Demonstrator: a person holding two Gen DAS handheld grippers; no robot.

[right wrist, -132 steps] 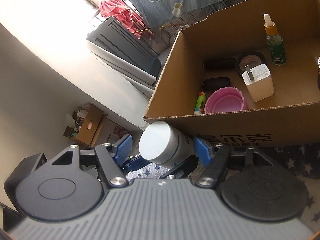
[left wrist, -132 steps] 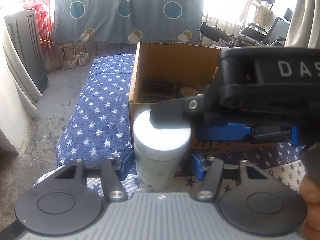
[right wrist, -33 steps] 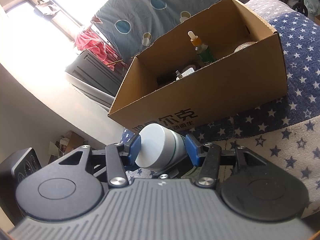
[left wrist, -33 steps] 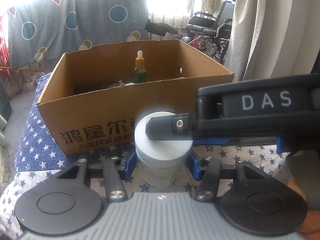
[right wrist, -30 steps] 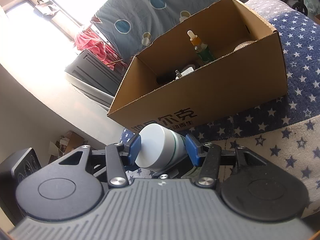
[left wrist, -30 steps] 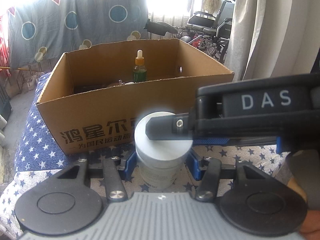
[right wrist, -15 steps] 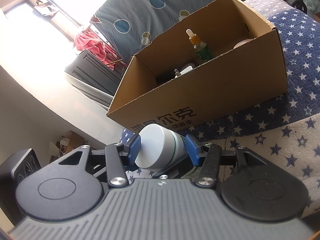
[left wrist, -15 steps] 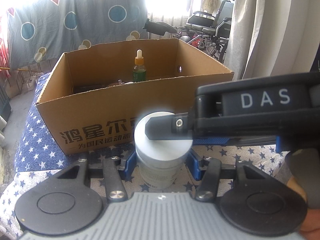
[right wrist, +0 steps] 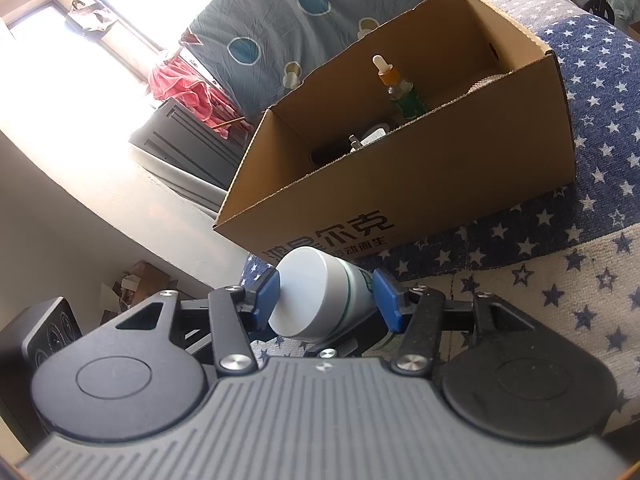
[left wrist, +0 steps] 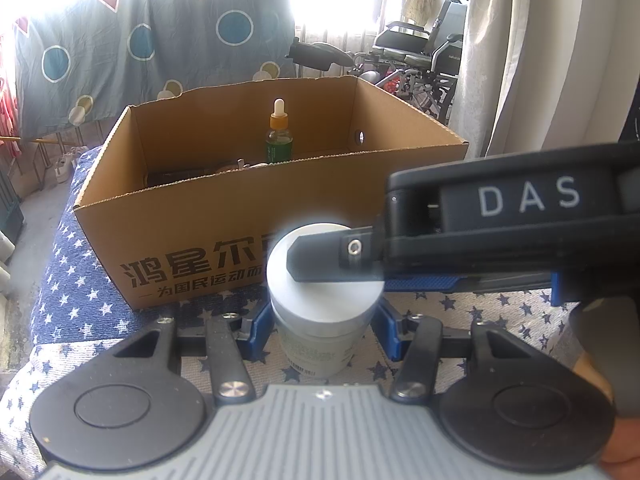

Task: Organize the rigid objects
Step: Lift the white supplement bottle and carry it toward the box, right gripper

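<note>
— Both grippers were on the white jar (left wrist: pixel 324 300), weren't they?

— Yes. At the lower centre of the left view the left gripper (left wrist: pixel 320 330) was closed on its body, and the right gripper (right wrist: pixel 326 300) was clamped round the lid end, just in front of the cardboard box (left wrist: pixel 224 220).

— How would it handle?

— Stiff plastic, probably light; the smooth sides looked slippery, so a hold on the body below the lid seemed safest.

— And the box?

— Open-topped, in mid-frame. A dropper bottle (left wrist: pixel 279 136) stood upright inside, with a white plug (right wrist: pixel 370 136) and dark things I couldn't identify.
</note>
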